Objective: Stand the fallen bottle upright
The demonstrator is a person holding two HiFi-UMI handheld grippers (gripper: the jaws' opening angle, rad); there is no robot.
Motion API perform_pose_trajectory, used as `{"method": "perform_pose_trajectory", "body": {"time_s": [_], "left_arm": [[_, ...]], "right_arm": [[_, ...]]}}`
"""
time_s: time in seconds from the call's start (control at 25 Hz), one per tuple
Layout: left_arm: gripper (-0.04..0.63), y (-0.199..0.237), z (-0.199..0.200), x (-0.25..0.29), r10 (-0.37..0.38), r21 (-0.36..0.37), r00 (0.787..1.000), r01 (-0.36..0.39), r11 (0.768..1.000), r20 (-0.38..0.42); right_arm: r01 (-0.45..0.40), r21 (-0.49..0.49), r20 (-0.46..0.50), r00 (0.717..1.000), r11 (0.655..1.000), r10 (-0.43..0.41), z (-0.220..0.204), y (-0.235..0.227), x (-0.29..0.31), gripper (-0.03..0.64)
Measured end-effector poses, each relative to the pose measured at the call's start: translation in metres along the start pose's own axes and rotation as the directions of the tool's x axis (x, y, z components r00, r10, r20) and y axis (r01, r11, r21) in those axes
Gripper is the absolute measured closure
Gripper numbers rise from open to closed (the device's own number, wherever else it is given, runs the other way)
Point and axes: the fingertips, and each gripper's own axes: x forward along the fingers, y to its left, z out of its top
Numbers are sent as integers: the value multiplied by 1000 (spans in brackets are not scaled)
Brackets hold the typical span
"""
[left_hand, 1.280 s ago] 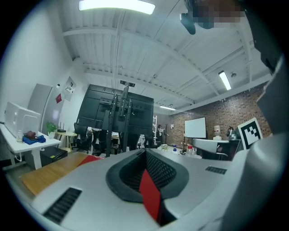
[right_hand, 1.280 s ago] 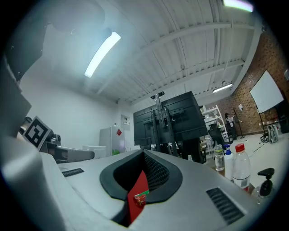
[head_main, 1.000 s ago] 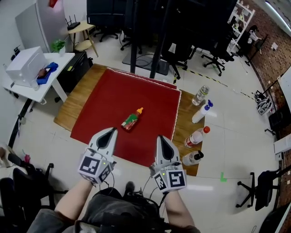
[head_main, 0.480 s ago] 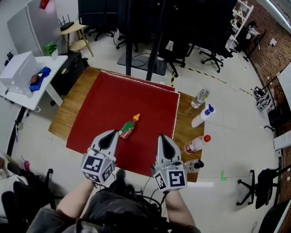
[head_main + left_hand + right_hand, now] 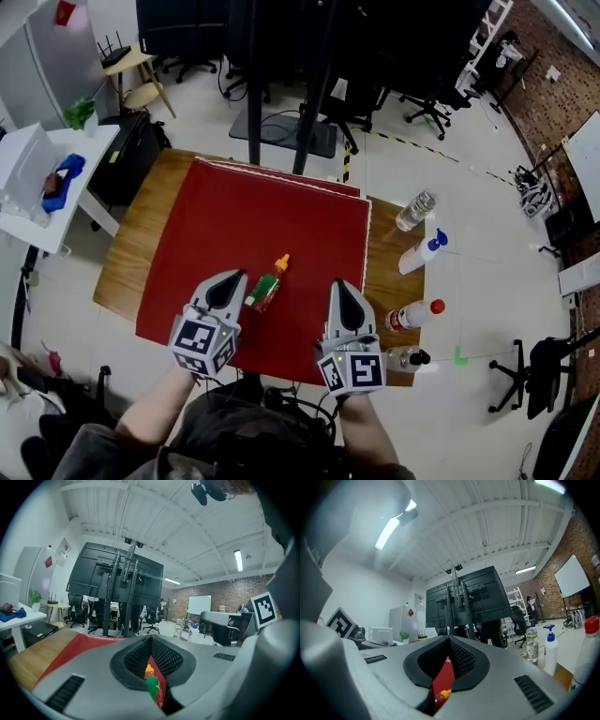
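A small green bottle (image 5: 266,288) with an orange cap and a red label lies on its side on the red mat (image 5: 281,211), cap pointing away from me. My left gripper (image 5: 228,280) hovers just left of it, jaws shut and empty. My right gripper (image 5: 339,285) is shut too, a hand's width to the bottle's right. In the left gripper view the bottle (image 5: 153,689) shows low through the notch behind the closed tips of the left gripper (image 5: 149,638). In the right gripper view only its orange cap (image 5: 443,694) peeks below the right gripper (image 5: 450,638).
The mat covers a wooden table (image 5: 129,251). On its right strip stand a clear water bottle (image 5: 413,208) and a white spray bottle (image 5: 421,252); a red-capped bottle (image 5: 413,315) and a black-capped one (image 5: 405,357) lie down. A white desk (image 5: 42,192) is left, office chairs beyond.
Both grippers have moved forward over the mat's near edge. The bottle, which was well ahead of them, now lies between their tips. It has not been touched.
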Motion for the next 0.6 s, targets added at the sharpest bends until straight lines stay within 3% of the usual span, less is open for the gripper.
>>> {"method": "perform_pose_trajectory", "body": {"time_s": [0.24,0.6], "left_arm": [[555,22,-15,29,-54,-19,997,53,998,-48],[555,18,-39,60,-110,-48,988,105,993,-112]], "right_arm": [[57,-3,-20,998,998,-57,-14,-3,30,611],[76,-12,-65,995,997,-76,-35,-23,50,611]]}}
